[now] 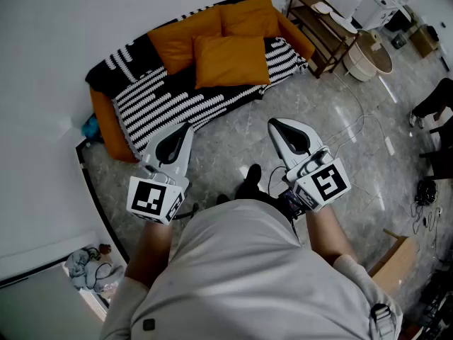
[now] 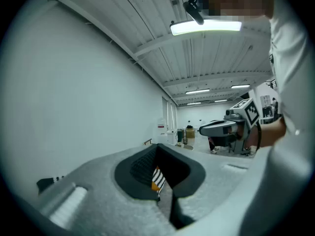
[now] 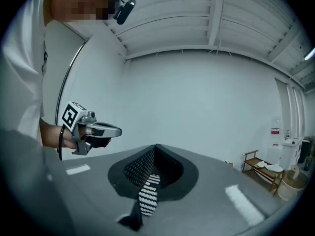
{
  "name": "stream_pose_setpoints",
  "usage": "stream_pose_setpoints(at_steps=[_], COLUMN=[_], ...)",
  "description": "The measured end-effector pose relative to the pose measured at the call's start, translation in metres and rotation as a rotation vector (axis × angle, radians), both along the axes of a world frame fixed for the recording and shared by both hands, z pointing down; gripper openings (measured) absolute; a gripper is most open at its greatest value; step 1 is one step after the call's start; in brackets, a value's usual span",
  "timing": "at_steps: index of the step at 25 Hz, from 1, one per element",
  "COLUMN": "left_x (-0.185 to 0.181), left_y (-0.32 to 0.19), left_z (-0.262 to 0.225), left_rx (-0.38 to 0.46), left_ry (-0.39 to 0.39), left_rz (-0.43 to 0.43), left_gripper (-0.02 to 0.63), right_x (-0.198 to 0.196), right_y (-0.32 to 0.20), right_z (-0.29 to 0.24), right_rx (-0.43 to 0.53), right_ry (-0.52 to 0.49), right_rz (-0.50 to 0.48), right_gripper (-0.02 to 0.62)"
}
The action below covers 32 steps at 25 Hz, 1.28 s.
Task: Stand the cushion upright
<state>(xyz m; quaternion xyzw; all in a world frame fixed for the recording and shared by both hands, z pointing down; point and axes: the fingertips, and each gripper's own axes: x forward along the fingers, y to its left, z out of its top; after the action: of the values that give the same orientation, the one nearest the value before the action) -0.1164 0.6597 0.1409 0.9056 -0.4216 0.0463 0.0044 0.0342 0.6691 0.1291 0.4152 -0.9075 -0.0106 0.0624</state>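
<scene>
An orange cushion (image 1: 230,61) rests tilted back on the sofa (image 1: 117,129), over a black-and-white striped blanket (image 1: 170,101). Two more orange cushions (image 1: 185,37) stand behind it against the sofa's back. My left gripper (image 1: 185,127) hangs over the floor just short of the sofa's front edge, shut and empty. My right gripper (image 1: 274,126) is level with it further right, also shut and empty. In the left gripper view the closed jaws leave only a slit showing a bit of the blanket (image 2: 156,180). The right gripper view shows the same blanket (image 3: 147,195).
A wooden shelf rack (image 1: 318,20) and a round basket table (image 1: 368,55) stand to the sofa's right. Cables (image 1: 361,129) trail over the marble floor. A seated person's leg (image 1: 435,101) is at the right edge, a cardboard box (image 1: 396,261) lower right, crumpled clothes (image 1: 85,268) lower left.
</scene>
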Motion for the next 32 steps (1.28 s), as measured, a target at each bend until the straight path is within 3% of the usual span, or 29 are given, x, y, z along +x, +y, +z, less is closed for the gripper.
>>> stream_pose_setpoints(at_steps=[8,15,25,32], left_x=[0.007,0.033,0.12,0.192], left_y=[-0.023,-0.05,-0.117,-0.167], left_z=[0.003,0.013,0.027,0.019], left_rx=[-0.011,-0.04,-0.06,-0.059], left_ry=[0.005,-0.005,-0.011,-0.006], left_rz=[0.007,0.023,0.067,0.071], left_gripper=[0.003,0.003,0.003,0.003], right_x=[0.005,0.034,0.113,0.177], right_y=[-0.022,-0.048,-0.116,-0.163], right_z=[0.003,0.01,0.023,0.019], right_rx=[-0.012,-0.021,-0.073,-0.079], right_ry=[-0.003,-0.005,-0.035,-0.059], right_rz=[-0.007,0.019,0.073,0.059], right_gripper=[0.011,0.011,0.011,0.011])
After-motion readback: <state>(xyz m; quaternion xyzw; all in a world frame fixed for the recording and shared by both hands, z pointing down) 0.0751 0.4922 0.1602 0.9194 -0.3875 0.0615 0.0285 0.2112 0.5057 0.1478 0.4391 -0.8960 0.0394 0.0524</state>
